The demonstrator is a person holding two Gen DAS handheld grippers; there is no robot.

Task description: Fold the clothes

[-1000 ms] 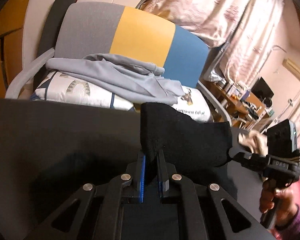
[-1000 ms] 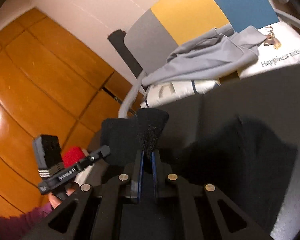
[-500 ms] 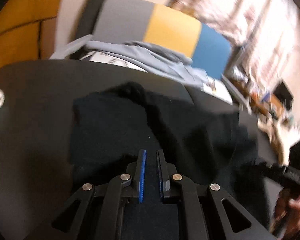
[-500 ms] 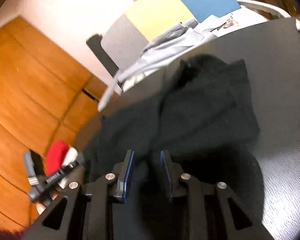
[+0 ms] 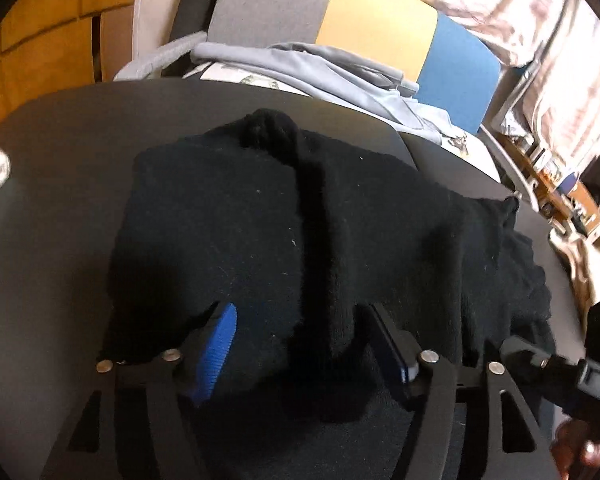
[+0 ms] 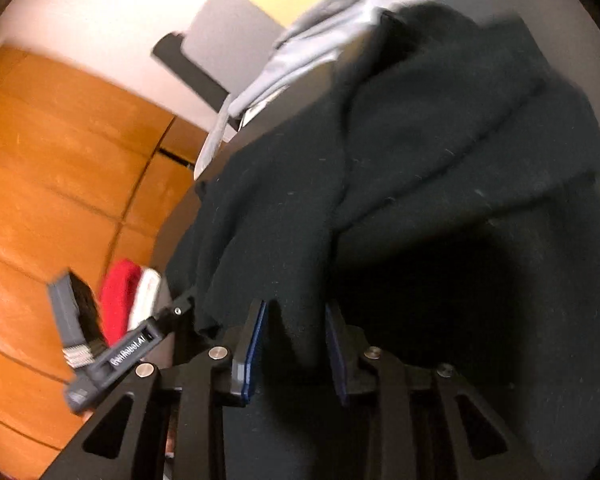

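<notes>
A black knitted garment [image 5: 320, 232] lies crumpled on the dark table [image 5: 72, 140], with a raised ridge down its middle. It also shows in the right wrist view [image 6: 420, 152]. My left gripper [image 5: 302, 316] is open, its blue-padded fingers spread over the garment's near edge, with cloth lying between them. My right gripper [image 6: 296, 312] is open too, low over the garment's near edge, with a fold of cloth between its fingers. The right gripper shows at the lower right of the left wrist view [image 5: 560, 372].
A chair [image 5: 340, 12] with a grey, yellow and blue back stands behind the table, with a grey garment [image 5: 320, 68] and a white printed cushion on it. A red and white cloth [image 6: 128, 296] lies at the table's left. Wooden panelling [image 6: 60, 160] is behind.
Both grippers held the black garment up a second ago. They have lowered it onto the table and opened, so the garment now lies spread on the table.
</notes>
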